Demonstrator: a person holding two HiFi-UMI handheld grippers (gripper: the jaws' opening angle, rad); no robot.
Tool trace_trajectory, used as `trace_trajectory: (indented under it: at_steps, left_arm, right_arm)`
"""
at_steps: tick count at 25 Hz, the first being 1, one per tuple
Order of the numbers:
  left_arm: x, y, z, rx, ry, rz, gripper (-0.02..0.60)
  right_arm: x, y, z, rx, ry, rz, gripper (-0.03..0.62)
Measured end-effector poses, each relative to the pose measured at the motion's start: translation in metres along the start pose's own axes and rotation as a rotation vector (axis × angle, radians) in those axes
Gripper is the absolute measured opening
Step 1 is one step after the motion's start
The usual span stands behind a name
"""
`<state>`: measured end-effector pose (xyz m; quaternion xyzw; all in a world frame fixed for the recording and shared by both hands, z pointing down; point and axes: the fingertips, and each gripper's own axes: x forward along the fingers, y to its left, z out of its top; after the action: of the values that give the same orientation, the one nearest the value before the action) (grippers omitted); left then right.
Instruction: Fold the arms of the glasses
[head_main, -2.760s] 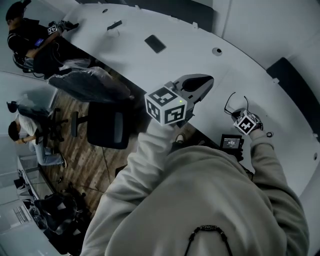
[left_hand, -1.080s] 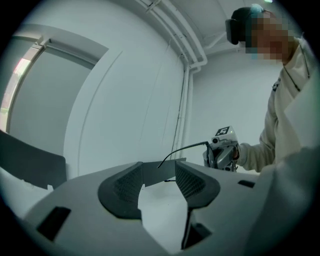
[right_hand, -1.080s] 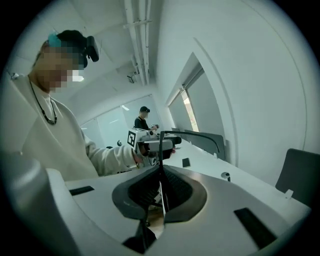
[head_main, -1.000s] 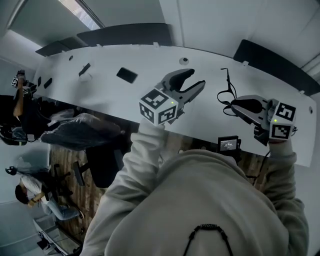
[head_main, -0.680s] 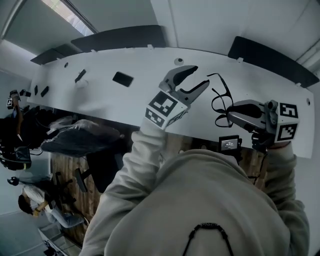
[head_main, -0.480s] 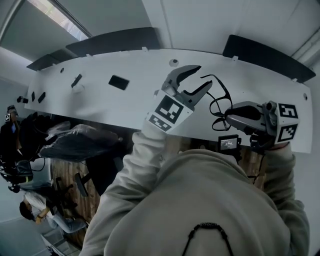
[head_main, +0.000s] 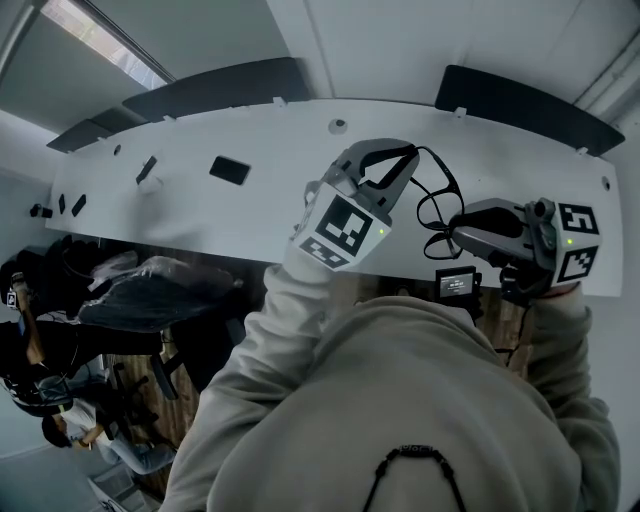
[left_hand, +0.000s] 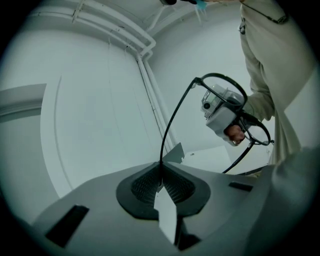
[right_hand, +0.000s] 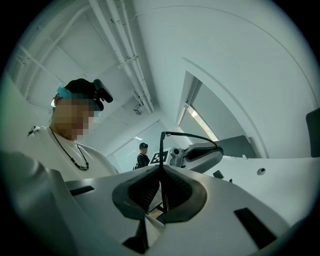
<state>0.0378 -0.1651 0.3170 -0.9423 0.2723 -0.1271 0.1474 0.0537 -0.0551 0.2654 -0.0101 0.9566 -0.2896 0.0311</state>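
**White table (head_main: 180, 205) below, glasses (head_main: 436, 205) held aloft**

The long table lies under both tools. The right gripper (head_main: 457, 228) is clamped on the black frame, holding it clear of the surface. The left gripper (head_main: 398, 165) has just closed its jaws on the tip of one thin arm (left_hand: 172, 117). The risk, as I judge it, is that swinging this arm off its hinge line could bend it, or the wire could slip from the pads.

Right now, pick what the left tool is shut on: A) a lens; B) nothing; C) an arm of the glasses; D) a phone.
C: in the left gripper view the left tool has jaws that have just been closing, and they pinch the thin black arm of the glasses.
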Motion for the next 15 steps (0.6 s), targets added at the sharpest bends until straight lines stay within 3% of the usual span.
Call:
trace_trajectory:
  at_steps: [6, 15]
  left_arm:
    - [-0.001, -0.011, 0.007, 0.016, 0.007, -0.005, 0.017]
    - [-0.010, -0.017, 0.006, -0.094, -0.037, -0.028, 0.015]
  right_arm:
    - [-0.005, 0.008, 0.002, -0.016, -0.010, 0.033, 0.038]
    - [-0.001, 0.008, 0.006, -0.038, -0.019, 0.030, 0.038]
